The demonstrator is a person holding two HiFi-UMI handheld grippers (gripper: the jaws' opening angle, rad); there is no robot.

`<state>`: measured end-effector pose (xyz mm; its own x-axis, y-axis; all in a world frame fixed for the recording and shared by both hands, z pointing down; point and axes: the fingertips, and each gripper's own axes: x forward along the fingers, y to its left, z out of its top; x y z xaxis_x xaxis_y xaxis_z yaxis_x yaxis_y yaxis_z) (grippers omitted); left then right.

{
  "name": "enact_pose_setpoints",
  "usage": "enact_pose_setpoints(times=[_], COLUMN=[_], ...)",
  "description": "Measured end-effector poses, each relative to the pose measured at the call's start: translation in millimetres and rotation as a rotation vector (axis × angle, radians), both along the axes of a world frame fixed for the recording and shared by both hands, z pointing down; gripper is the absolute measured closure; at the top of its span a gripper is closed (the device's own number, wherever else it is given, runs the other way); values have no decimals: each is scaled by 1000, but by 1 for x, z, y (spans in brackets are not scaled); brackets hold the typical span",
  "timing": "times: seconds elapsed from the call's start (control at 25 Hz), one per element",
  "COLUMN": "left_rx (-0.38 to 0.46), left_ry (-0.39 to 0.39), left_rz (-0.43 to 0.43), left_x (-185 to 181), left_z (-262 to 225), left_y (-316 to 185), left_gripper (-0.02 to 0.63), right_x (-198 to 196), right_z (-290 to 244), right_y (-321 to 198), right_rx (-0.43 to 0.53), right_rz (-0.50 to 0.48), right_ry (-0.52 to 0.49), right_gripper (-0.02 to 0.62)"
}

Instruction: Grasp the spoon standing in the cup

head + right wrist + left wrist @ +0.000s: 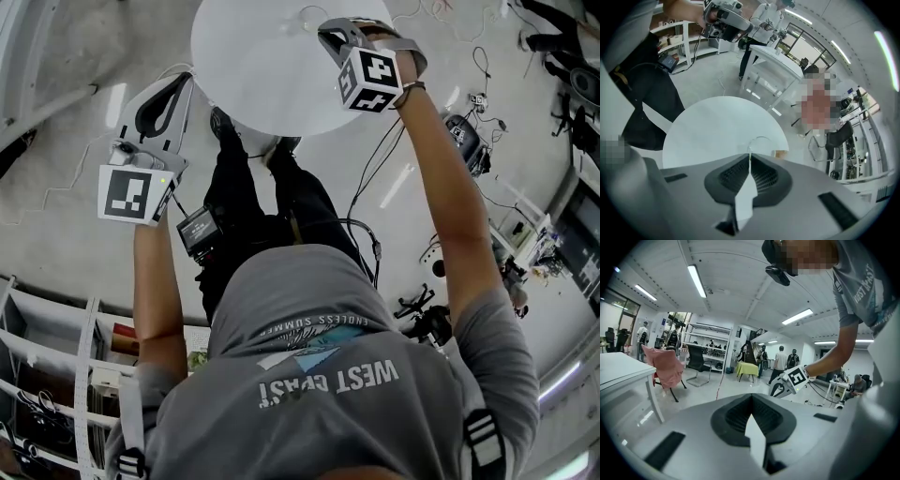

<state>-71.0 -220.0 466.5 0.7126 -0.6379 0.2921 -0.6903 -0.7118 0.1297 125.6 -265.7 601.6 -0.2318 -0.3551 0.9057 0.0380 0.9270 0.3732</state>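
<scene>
Open workshop w/ pale floor (708,79), 1 round white table (708,131). Right gripper (749,158) is over the table, fingers closed on 1 thin pale spoon (749,152), upright, long axis rising straight from the tips. Just beyond: 1 clear cup (762,139), small tan item (779,153) beside it. Left gripper (751,398) is off the table, fingers closed, empty. Farther: shelving (712,341)

bare white tabletop (708,126) around the cup (761,142), seemingly a small brown object (779,153) just beside
</scene>
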Motion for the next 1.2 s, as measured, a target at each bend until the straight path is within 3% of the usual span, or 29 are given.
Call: enact_pose_setpoints(times=[0.56, 0.8, 1.04, 1.2], left_rx=[9, -3, -12, -11], left_ry=[17, 20, 21, 22], left_rz=[-8, -10, -10, -15], left_x=[0, 1, 3, -2], left_z=[-5, 0, 3, 2], left_y=[1, 3, 6, 5], left_gripper=[606, 604, 605, 604], right_x=[2, 2, 2, -1], right_z=[-13, 3, 11, 12], right_y=[0, 1, -2, -2], right_rx=[8, -62, -78, -76], right_rz=[-10, -76, -123, -151], right_ry=[-24, 50, 123, 147], right_gripper=[589, 517, 519, 558])
